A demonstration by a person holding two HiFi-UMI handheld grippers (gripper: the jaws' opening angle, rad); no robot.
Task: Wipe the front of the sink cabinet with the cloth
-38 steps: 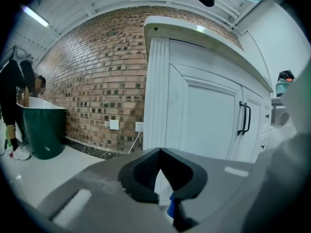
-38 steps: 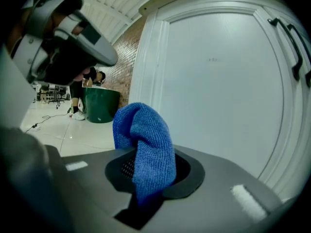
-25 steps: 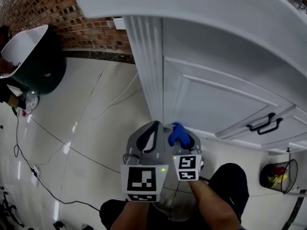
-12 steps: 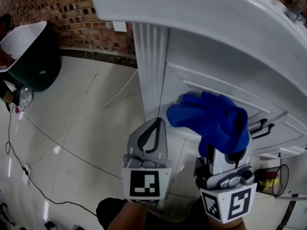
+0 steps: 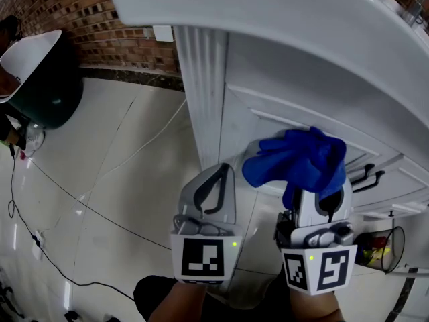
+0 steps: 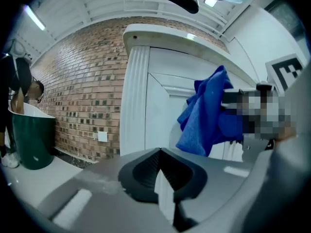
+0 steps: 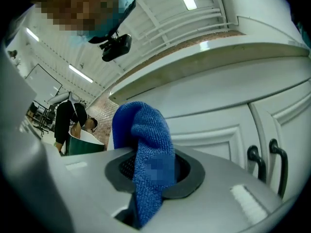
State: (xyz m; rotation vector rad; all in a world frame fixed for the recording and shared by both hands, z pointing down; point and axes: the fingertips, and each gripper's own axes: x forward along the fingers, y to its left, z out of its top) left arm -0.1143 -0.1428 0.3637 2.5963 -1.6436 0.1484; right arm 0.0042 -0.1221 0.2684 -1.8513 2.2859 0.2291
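— So, what's changed at the sink cabinet (image 5: 288, 106)?
— The cloth (image 5: 298, 161) has risen from its base to the door panel, three o'clock of the left gripper (image 5: 214, 176). The right gripper (image 7: 148, 178) has its fingers clamped on it; the left's are together, empty. Wiping can start.

One cloth (image 5: 295, 159), two cabinet handles (image 7: 252, 153) (image 7: 275, 146).

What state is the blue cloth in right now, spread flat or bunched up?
Bunched up. The blue cloth hangs in crumpled folds from the right gripper, clamped between its jaws, not spread flat.
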